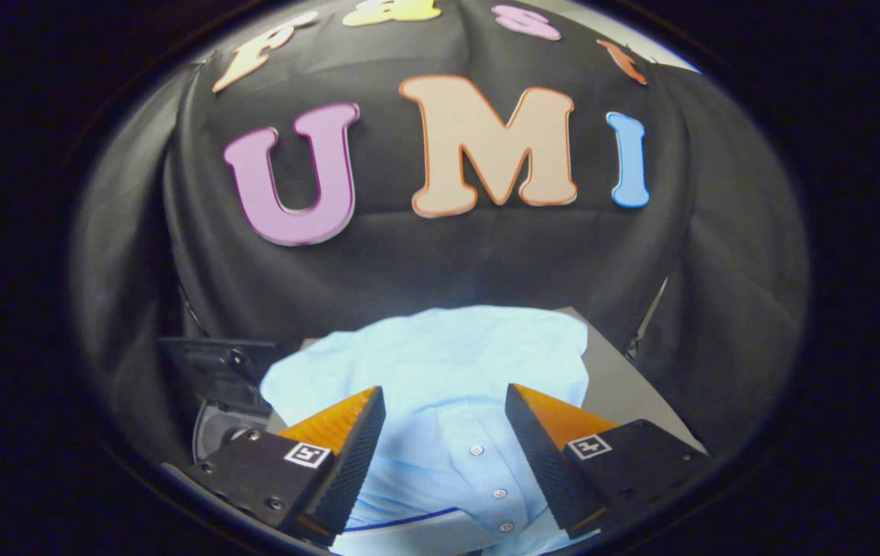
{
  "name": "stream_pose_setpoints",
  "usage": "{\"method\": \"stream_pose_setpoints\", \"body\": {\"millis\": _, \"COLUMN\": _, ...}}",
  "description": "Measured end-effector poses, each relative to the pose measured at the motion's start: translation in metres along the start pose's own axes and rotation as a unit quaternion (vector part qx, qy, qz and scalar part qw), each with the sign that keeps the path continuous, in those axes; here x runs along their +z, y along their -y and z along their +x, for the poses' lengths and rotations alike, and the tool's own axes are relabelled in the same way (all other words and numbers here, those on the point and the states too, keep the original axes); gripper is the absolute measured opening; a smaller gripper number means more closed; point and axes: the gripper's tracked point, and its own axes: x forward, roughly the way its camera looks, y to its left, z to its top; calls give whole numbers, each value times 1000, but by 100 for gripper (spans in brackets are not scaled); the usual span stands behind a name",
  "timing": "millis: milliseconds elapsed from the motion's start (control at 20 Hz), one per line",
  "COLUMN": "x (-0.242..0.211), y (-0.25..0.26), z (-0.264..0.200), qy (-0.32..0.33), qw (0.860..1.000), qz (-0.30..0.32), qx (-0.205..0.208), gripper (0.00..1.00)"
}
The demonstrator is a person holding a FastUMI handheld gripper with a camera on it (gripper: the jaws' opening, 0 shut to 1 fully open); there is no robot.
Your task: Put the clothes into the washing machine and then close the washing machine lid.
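A light blue buttoned shirt (440, 363) lies crumpled on a grey table (625, 386), spreading from between my fingers to well beyond them. Its button placket runs through the gap between the fingers. My gripper (445, 405) hovers over the shirt with its jaws wide apart, open, and nothing pressed between them. To the left of the shirt, beside my left finger, sits the dark washing machine (216, 394), of which I see a black upper part and a curved rim below it; whether its lid is up I cannot tell.
The black cloth wall of the booth (440, 262) hangs close behind the table and wraps round both sides. The table's right edge (664, 409) runs diagonally just beyond my right finger.
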Motion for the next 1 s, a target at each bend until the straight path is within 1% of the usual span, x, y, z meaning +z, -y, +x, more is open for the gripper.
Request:
{"method": "stream_pose_setpoints", "body": {"millis": 150, "x": -17, "y": 7, "z": 19, "qy": -41, "qw": 999, "qz": -18, "qx": -16, "gripper": 96}}
{"method": "stream_pose_setpoints", "body": {"millis": 200, "x": -28, "y": 8, "z": 24, "qy": -62, "qw": 998, "qz": -24, "qx": -11, "gripper": 97}}
{"method": "stream_pose_setpoints", "body": {"millis": 250, "x": -30, "y": 5, "z": 26, "qy": -71, "qw": 997, "qz": -13, "qx": 3, "gripper": 97}}
{"method": "stream_pose_setpoints", "body": {"millis": 300, "x": -23, "y": 5, "z": 28, "qy": -48, "qw": 999, "qz": 1, "qx": 10, "gripper": 98}}
{"method": "stream_pose_setpoints", "body": {"millis": 350, "x": -26, "y": 6, "z": 29, "qy": -59, "qw": 998, "qz": 6, "qx": 14, "gripper": 99}}
{"method": "stream_pose_setpoints", "body": {"millis": 400, "x": -28, "y": 12, "z": 27, "qy": -58, "qw": 998, "qz": 4, "qx": 11, "gripper": 97}}
{"method": "stream_pose_setpoints", "body": {"millis": 450, "x": -26, "y": 12, "z": 31, "qy": -47, "qw": 999, "qz": 12, "qx": 20, "gripper": 83}}
{"method": "stream_pose_setpoints", "body": {"millis": 500, "x": -28, "y": 13, "z": 29, "qy": -59, "qw": 998, "qz": 25, "qx": 20, "gripper": 69}}
{"method": "stream_pose_setpoints", "body": {"millis": 600, "x": -29, "y": 17, "z": 28, "qy": -52, "qw": 997, "qz": 53, "qx": 16, "gripper": 40}}
{"method": "stream_pose_setpoints", "body": {"millis": 650, "x": -32, "y": 14, "z": 19, "qy": -52, "qw": 997, "qz": 57, "qx": 30, "gripper": 26}}
{"method": "stream_pose_setpoints", "body": {"millis": 700, "x": -32, "y": 4, "z": 14, "qy": -30, "qw": 997, "qz": 39, "qx": 60, "gripper": 11}}
{"method": "stream_pose_setpoints", "body": {"millis": 750, "x": -37, "y": 0, "z": 8, "qy": -32, "qw": 996, "qz": 30, "qx": 82, "gripper": 10}}
{"method": "stream_pose_setpoints", "body": {"millis": 800, "x": -35, "y": 4, "z": 2, "qy": -14, "qw": 995, "qz": 56, "qx": 86, "gripper": 5}}
{"method": "stream_pose_setpoints", "body": {"millis": 900, "x": -14, "y": 7, "z": -11, "qy": 40, "qw": 989, "qz": 108, "qx": 95, "gripper": 1}}
{"method": "stream_pose_setpoints", "body": {"millis": 950, "x": 0, "y": 8, "z": -20, "qy": 65, "qw": 985, "qz": 122, "qx": 101, "gripper": 1}}
{"method": "stream_pose_setpoints", "body": {"millis": 1000, "x": 8, "y": 7, "z": -31, "qy": 73, "qw": 983, "qz": 132, "qx": 105, "gripper": 0}}
